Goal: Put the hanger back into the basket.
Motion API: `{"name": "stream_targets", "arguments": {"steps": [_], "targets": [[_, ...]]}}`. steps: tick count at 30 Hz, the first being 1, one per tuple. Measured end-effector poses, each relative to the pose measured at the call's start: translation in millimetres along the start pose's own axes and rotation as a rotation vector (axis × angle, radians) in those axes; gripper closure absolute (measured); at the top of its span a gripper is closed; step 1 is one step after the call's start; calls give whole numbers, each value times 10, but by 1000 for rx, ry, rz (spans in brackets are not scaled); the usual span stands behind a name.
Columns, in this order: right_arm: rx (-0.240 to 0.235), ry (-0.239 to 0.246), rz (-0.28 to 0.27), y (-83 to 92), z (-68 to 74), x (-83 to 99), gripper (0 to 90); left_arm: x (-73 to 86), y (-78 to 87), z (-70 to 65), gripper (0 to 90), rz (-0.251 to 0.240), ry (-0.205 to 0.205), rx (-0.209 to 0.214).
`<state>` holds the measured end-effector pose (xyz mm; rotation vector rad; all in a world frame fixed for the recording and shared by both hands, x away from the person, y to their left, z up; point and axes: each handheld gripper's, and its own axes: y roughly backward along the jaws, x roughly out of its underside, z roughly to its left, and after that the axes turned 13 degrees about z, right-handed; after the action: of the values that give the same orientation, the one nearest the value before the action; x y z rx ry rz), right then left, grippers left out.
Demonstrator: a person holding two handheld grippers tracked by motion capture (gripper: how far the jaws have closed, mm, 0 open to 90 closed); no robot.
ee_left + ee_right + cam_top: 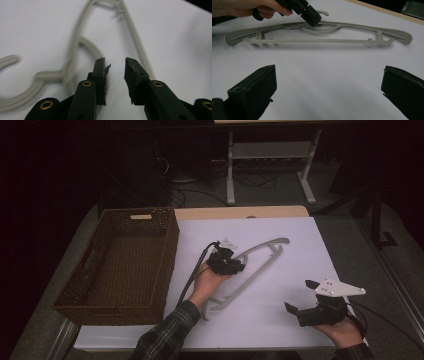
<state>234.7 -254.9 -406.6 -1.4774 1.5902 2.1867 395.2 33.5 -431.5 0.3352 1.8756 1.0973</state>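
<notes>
Wicker basket (116,265), just one, sits at the far left of the white sheet (280,320). Next over, the left gripper (231,265) hovers right at the middle of the hanger (250,270), jaws parted a little with nothing between them, pads not pinching it. That hanger is one pale grey plastic piece lying flat, hook (15,82) and crossbar (317,40) visible. Far right, the right gripper (300,296) stands wide open and empty, well apart from it.
</notes>
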Motion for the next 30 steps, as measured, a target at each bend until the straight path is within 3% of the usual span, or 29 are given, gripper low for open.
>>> {"name": "stream_targets", "arguments": {"steps": [5,11,19,27,30], "targets": [[0,-6,-4,10,-9,4,0,-96,-140,-156,703,41,-46,20],[2,-8,-7,17,-18,9,0,-140,-270,-239,696,71,-53,36],[2,-6,-7,17,-17,6,0,-161,-379,-277,739,117,-67,15],[1,-5,-7,18,-17,7,0,-171,-391,-270,769,116,-57,41],[2,-6,-7,17,-17,7,0,-187,-384,-314,809,126,-94,49]]}}
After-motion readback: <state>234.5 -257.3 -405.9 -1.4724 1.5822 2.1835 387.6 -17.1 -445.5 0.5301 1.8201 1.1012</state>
